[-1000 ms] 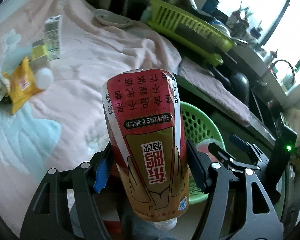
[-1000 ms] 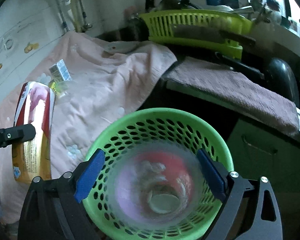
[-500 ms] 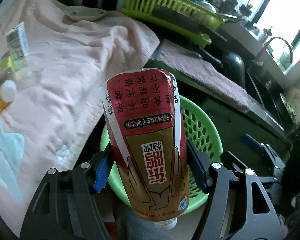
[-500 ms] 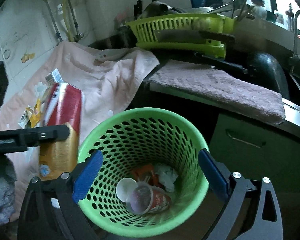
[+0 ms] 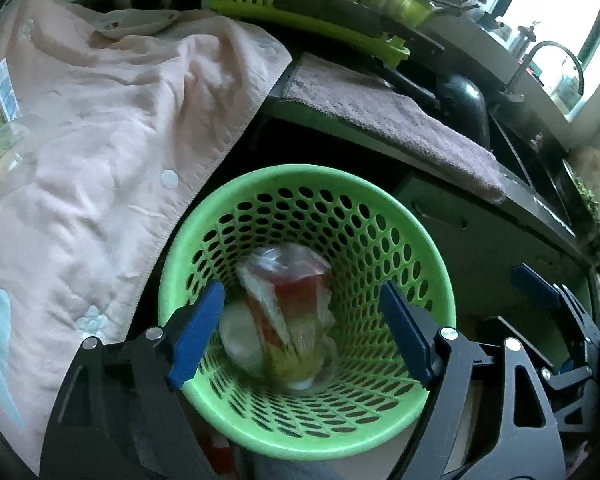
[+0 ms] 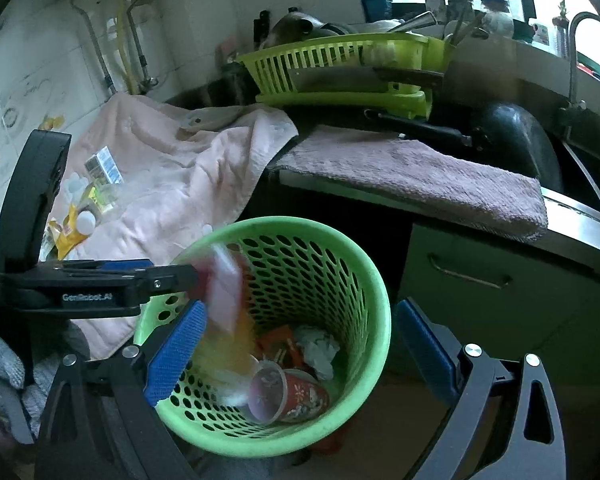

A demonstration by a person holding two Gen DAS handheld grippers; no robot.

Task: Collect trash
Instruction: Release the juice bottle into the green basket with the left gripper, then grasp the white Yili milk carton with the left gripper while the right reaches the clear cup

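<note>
Green perforated plastic: wastebasket (image 5: 306, 184), round, standing on the floor below the counter edge, mouth up. Left wrist view: left gripper (image 5: 302, 332) poised over the basket mouth, jaws spreading apart, nothing pressed between the blue pads; red-and-gold drink pouch (image 5: 296, 312), blurred, lying loose inside the basket between and beyond the pads, long axis running roughly along the line the gripper points, cap end nearest the camera. Pink cloth (image 5: 112, 128) on the counter to the left, more litter at its far left edge, partly cut off by the frame. Right wrist view: right gripper (image 6: 300, 352) held wide, pads on either side of the basket (image 6: 376, 280) as seen but not visibly pressing its rim; whether it touches the basket cannot be told. Same pouch (image 6: 224, 292) a motion smear just past the left gripper's tip, inside the near rim. Basket floor: red paper cup (image 6: 288, 392), crumpled white paper (image 6: 320, 348), orange wrapper scraps. On the cloth (image 6: 172, 184): small carton (image 6: 104, 166), yellow packet (image 6: 66, 236), white cap (image 6: 85, 222). Judgement: remaining litter lies to the left of both grippers, on the counter; the left hand, empty, is the nearer for the next pick.
</note>
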